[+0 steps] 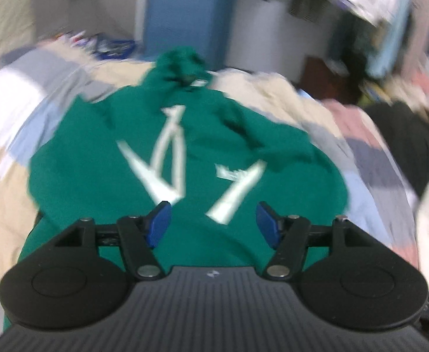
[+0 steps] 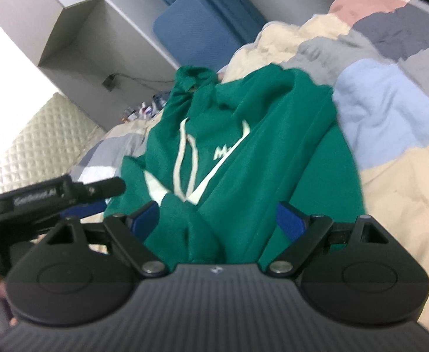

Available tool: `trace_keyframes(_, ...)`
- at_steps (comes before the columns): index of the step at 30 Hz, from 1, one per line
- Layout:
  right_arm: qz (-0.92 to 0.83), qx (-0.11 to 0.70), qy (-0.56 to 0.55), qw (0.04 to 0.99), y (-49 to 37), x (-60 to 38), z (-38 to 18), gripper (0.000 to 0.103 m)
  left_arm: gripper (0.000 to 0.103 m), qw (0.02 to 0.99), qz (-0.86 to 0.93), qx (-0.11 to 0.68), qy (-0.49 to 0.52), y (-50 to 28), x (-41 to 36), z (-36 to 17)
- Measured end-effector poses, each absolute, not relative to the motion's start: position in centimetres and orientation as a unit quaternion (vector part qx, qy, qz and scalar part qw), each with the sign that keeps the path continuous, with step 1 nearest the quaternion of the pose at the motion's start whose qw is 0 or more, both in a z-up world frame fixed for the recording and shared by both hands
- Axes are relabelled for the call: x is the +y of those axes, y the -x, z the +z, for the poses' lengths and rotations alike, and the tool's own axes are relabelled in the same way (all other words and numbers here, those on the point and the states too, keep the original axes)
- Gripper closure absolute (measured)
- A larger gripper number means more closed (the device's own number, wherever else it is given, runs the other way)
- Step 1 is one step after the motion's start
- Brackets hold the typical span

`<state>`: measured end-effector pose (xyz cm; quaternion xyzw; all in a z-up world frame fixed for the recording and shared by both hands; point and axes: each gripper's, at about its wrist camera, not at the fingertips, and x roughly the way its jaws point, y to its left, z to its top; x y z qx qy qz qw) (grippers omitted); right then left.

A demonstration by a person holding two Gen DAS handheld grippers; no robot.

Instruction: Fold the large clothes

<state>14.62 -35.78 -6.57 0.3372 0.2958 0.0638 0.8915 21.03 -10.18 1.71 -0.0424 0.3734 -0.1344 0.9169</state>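
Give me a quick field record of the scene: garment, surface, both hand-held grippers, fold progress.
garment: green hoodie with white drawstrings, lying spread out, hood at the far end
surface: patchwork quilt on a bed
left hand-held gripper: open, nothing between its fingers, above the hoodie's near edge
right hand-held gripper: open, hoodie fabric below it, not pinched
fold progress: sides look partly turned in; bottom-to-top fold not yet done
background: blue chair beyond the bed

Matt green cloth hoodie (image 1: 191,135) on soft patchwork quilt (image 1: 15,152)
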Motion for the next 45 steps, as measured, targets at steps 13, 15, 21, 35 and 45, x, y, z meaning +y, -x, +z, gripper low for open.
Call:
trace_keyframes(13,0.108,0.365,-0.281,0.881,-17.9,-30.5,-9.0,0.025,0.034,0.890,-0.022,0.397,0.224,-27.6,4.7,-7.8)
trace_keyframes(15,0.117,0.370,-0.264,0.883,-18.3,-29.7,-9.2,0.040,0.034,0.890,-0.033,0.394,0.225,-28.5,5.0,-8.1)
trace_keyframes(21,0.130,0.385,-0.211,0.889,-19.6,-28.0,-9.6,0.069,0.076,0.902,-0.057,0.375,0.205,-29.6,4.8,-7.6)
trace_keyframes(35,0.149,0.340,-0.185,0.910,-20.4,-26.8,-8.7,0.076,0.094,0.924,-0.038,0.357,0.134,-30.0,6.2,-5.7)
trace_keyframes(45,0.137,0.373,-0.188,0.898,-21.4,-26.9,-11.1,0.073,0.089,0.915,-0.017,0.397,0.075,-31.0,4.4,-8.3)
